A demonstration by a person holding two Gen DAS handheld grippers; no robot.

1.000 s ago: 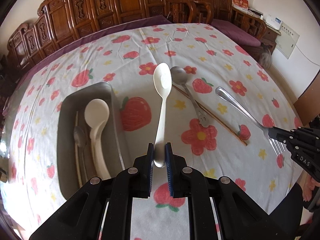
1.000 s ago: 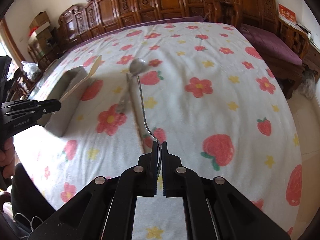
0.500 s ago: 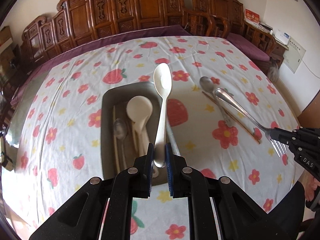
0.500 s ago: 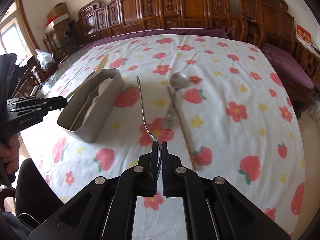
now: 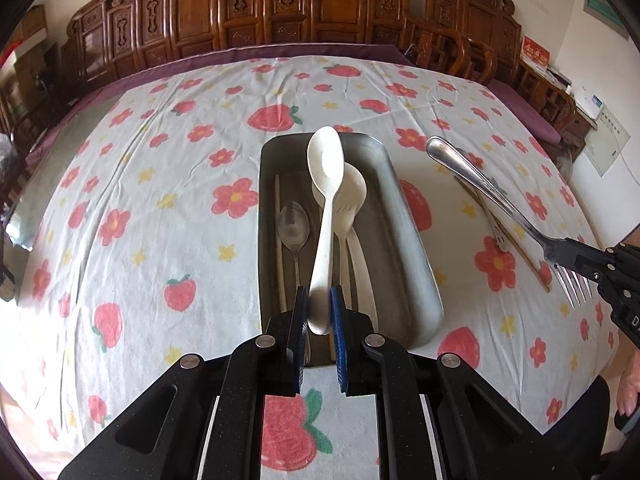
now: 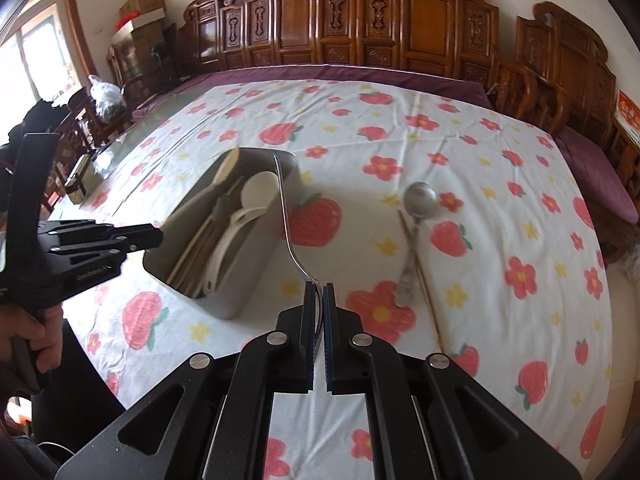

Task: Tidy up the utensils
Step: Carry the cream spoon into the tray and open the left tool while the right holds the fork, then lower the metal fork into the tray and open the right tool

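Both hands swung over the grey metal tray (image 5: pixel 416 264) now.
Left jaws pinch white plastic spoon (image 5: pixel 326 200), right jaws pinch steel fork (image 6: pixel 289 224); next, lower and release.

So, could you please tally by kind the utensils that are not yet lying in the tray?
Spoons: 2 (white spoon in the left claw, metal spoon on the tablecloth)
Forks: 1 (fork in the right claw)
Chopsticks: 1 (chopstick on the tablecloth)
Total: 4
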